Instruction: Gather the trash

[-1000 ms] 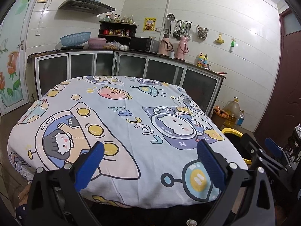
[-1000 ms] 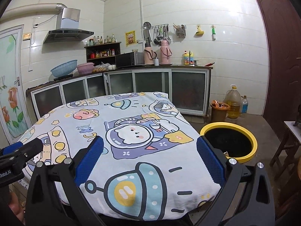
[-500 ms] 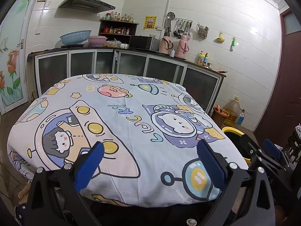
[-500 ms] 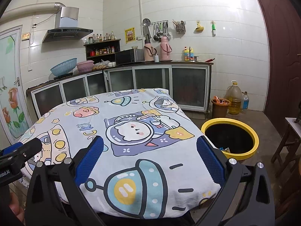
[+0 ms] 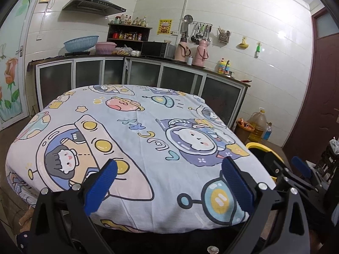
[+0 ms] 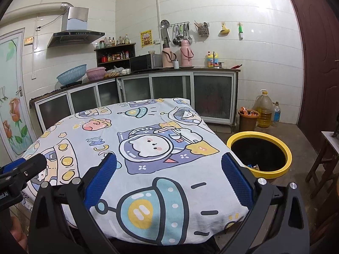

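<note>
A table (image 5: 135, 139) covered with a cartoon space-print cloth fills both views; no trash shows on it. My left gripper (image 5: 169, 182) is open and empty above the near edge. My right gripper (image 6: 168, 180) is open and empty above the near right part of the table (image 6: 148, 148). A black bin with a yellow rim (image 6: 285, 148) stands on the floor right of the table, with a few wrappers (image 6: 253, 166) inside. Its rim also shows in the left wrist view (image 5: 257, 146), behind the right gripper's body (image 5: 296, 175).
Kitchen counters (image 6: 169, 72) with basins, thermoses and a microwave run along the far walls. A small brown bucket (image 6: 246, 120) of trash, an oil jug (image 6: 263, 110) and a bottle (image 6: 275, 113) stand by the cabinet. A wooden stool (image 6: 326, 156) stands at right. A dark door (image 6: 317, 53) is beyond.
Both grippers have risen and tilted slightly, so the table sits a little lower in both views. Both stay open and empty.
</note>
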### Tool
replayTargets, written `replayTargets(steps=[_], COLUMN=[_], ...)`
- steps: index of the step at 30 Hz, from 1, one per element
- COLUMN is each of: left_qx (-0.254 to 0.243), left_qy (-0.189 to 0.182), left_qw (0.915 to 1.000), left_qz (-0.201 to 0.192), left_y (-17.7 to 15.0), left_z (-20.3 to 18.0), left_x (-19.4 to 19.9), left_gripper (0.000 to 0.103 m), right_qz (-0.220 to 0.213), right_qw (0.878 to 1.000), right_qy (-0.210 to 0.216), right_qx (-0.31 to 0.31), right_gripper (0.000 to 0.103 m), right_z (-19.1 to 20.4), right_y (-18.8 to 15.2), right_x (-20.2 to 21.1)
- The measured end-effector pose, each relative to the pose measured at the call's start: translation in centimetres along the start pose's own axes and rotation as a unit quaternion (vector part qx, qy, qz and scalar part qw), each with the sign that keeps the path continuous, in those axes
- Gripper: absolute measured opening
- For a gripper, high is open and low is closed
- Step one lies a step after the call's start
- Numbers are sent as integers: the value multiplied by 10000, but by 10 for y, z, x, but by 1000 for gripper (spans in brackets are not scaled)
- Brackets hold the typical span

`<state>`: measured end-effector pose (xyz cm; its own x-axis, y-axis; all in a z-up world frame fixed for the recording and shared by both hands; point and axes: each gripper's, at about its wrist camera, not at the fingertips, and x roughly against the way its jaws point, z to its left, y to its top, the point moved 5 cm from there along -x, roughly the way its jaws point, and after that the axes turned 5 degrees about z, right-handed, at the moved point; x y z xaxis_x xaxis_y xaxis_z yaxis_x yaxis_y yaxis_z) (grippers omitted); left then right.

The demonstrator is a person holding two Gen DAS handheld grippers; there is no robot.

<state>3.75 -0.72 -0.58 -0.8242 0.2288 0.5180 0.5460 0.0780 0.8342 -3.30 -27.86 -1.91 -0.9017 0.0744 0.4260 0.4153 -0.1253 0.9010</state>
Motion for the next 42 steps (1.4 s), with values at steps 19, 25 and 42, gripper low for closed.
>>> replayTargets(steps=[19,25,42], left_qx=[-19,-26,-57], left_qy=[-45,-57,-52], left_qw=[10000,10000,10000], left_qz=[-75,-58,39], left_y=[-1,-1,-2], left_z=[-3,-2,-1], left_x=[4,4,-2], left_gripper=[95,95,95], right_qz=[35,45,103], right_qw=[10000,10000,9999], right_qy=[3,1,-15], right_qx=[-36,-40,-60], right_gripper=[95,95,95], right_z=[-2,-2,-4], right_y=[-4,-4,-6], right_x=[0,0,-3])
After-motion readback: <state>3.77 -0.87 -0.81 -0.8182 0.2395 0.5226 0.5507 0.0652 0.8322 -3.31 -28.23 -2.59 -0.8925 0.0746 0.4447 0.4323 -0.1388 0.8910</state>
